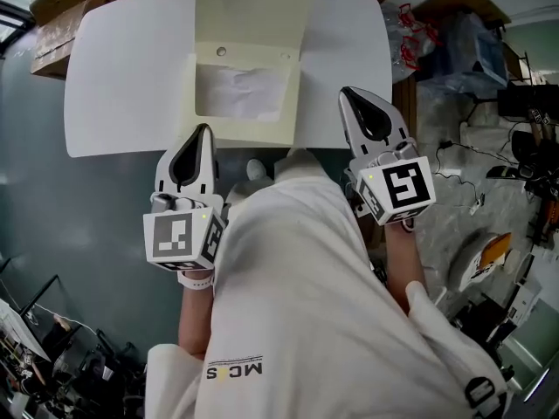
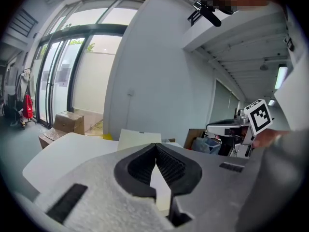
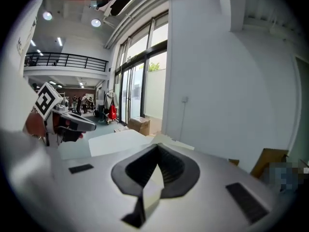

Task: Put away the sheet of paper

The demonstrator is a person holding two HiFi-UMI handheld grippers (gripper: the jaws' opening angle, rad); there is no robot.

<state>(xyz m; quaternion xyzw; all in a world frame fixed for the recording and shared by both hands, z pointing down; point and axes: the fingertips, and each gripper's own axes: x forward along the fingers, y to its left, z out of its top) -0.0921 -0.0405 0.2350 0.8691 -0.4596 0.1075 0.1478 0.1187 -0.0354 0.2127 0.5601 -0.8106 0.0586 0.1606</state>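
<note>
Fingers (image 1: 194, 157) together — paper (image 1: 238, 92) ahead, well apart

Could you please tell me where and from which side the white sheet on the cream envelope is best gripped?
Probably its near right corner, approached low from the near side of the table with the right gripper, whose shut jaws must open first. The sheet of paper lies flat on the cream envelope, so only an edge offers purchase; its wrinkles may lift that corner.

The left gripper (image 1: 203, 133) and right gripper (image 1: 349, 99) are held over the table's (image 1: 113, 77) near edge, 2 jaws pressed together on each.
</note>
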